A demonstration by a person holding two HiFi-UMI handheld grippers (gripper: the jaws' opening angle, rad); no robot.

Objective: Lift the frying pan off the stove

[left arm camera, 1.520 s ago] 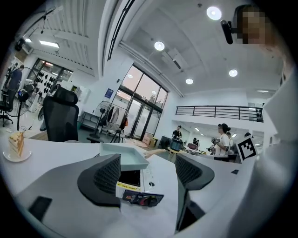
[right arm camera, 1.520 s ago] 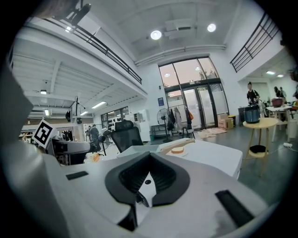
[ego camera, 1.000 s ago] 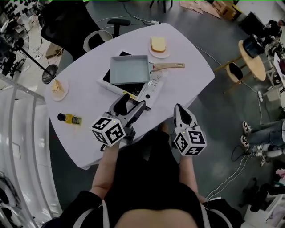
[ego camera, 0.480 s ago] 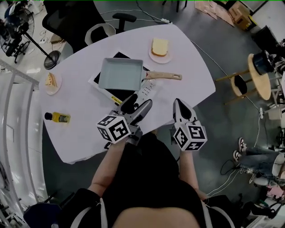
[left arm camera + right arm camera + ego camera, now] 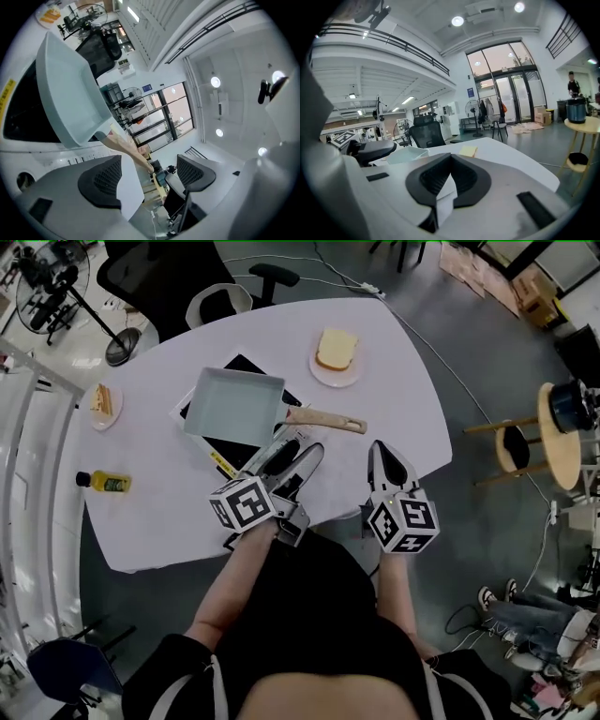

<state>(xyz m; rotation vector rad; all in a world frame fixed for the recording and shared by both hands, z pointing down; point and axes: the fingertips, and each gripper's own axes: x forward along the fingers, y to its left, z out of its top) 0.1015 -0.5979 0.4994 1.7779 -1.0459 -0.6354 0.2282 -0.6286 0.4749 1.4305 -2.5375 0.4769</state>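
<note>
Edging closer to the frying pan (image 5: 234, 407), left gripper (image 5: 292, 454) is holding jaws spread; right gripper (image 5: 380, 452) is hovering nearby, jaws pressed together.

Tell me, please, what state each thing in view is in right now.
frying pan: empty, resting on the stove, not gripped.
stove: under the pan; on or off cannot be told.
left gripper: open, nothing between its jaws.
right gripper: shut, empty.
bottle: lying on its side.
</note>
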